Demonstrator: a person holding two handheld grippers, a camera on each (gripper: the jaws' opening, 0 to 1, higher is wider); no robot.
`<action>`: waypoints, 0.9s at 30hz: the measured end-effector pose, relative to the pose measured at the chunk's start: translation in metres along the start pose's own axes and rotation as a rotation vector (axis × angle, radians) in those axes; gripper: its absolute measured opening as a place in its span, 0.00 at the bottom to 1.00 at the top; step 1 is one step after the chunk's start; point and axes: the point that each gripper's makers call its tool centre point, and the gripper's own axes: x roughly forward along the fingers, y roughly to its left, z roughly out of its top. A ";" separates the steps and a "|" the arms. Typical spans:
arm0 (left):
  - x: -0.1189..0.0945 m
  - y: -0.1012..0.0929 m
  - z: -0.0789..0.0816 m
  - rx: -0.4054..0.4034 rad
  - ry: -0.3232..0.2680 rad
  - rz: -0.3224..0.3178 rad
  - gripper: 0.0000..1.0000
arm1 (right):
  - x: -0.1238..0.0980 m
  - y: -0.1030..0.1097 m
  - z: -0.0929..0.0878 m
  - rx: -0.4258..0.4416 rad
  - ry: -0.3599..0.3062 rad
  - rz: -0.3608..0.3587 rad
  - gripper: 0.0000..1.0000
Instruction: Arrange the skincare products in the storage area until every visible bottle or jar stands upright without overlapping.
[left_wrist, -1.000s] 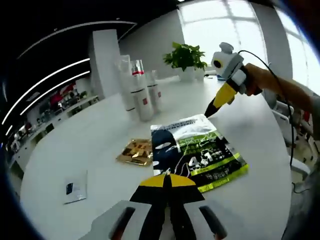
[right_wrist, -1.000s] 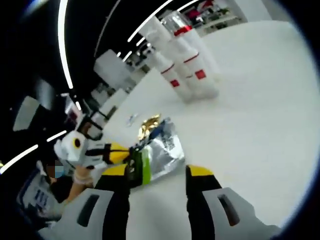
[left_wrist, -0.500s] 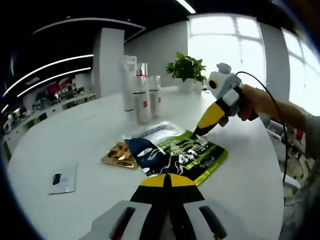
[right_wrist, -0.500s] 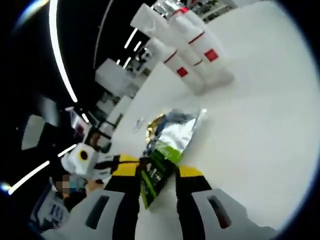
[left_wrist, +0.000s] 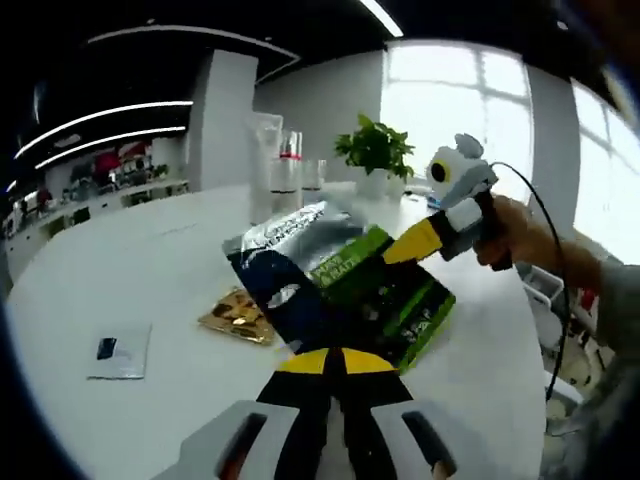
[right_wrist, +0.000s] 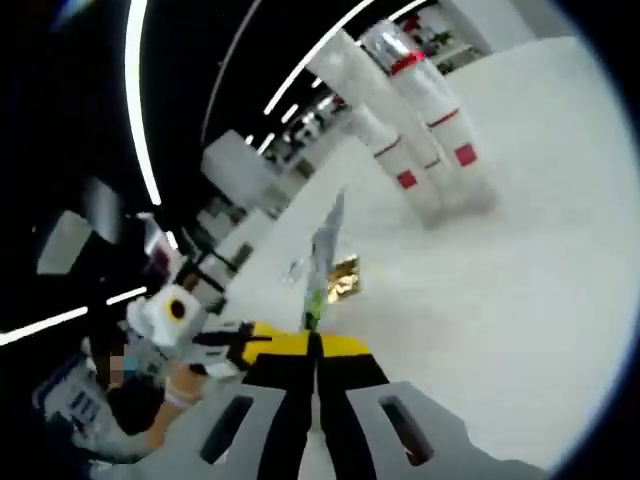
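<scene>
On a white table (left_wrist: 120, 260) in a window-lit showroom, the right gripper (left_wrist: 395, 252) pinches a lifted pouch (left_wrist: 330, 285); left gripper (left_wrist: 337, 362) closed, empty, bottles (left_wrist: 285, 180) behind.

Open-plan room, white furniture, mixed daylight and strip lighting.
Large white table (left_wrist: 120, 270) with rounded edge, spanning the near ground; same surface pale and glossy in the right gripper view. Tall bright windows (left_wrist: 450, 110) at far right, strongly overexposed. Potted green plant (left_wrist: 375, 150) at the far side of the table, before the windows. Broad white column (left_wrist: 225, 120) far left of centre. Dark ceiling (left_wrist: 150, 50) crossed by curved white light strips (left_wrist: 110, 135). Shelving (left_wrist: 90, 190) with small coloured items along the far left wall, blurred. White chair (left_wrist: 545, 300) partly seen at right edge.
</scene>
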 end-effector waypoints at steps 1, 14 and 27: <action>-0.003 -0.002 0.010 -0.037 -0.047 -0.027 0.09 | -0.002 0.009 0.003 -0.010 -0.003 0.022 0.00; -0.043 -0.037 0.089 -0.477 -0.402 -0.467 0.35 | -0.044 0.112 0.060 -0.076 -0.345 0.279 0.00; -0.053 -0.030 0.126 -0.681 -0.556 -0.564 0.16 | -0.034 0.117 0.083 0.058 -0.541 0.388 0.00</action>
